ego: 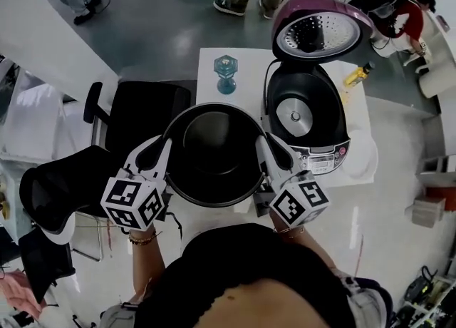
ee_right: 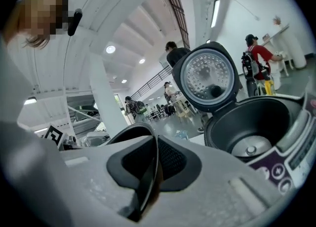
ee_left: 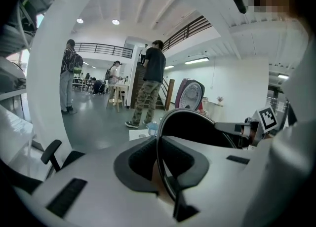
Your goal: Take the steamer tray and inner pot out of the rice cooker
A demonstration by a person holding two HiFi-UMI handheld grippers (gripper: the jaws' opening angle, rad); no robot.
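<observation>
The black inner pot (ego: 213, 154) hangs between my two grippers, out of the cooker and to its left, over the near part of the white table (ego: 209, 63). My left gripper (ego: 165, 154) is shut on the pot's left rim (ee_left: 159, 167). My right gripper (ego: 264, 150) is shut on the pot's right rim (ee_right: 150, 176). The rice cooker (ego: 306, 116) stands at the right with its purple lid (ego: 320, 31) raised and its cavity (ee_right: 256, 130) bare, the heating plate (ego: 292, 114) showing. No steamer tray is in sight.
A blue glass goblet (ego: 226, 73) stands on the table beyond the pot. A yellow bottle (ego: 356, 75) lies right of the cooker, and a white plate (ego: 360, 155) sits at the table's right edge. Black office chairs (ego: 135, 116) stand at the left. People stand farther off.
</observation>
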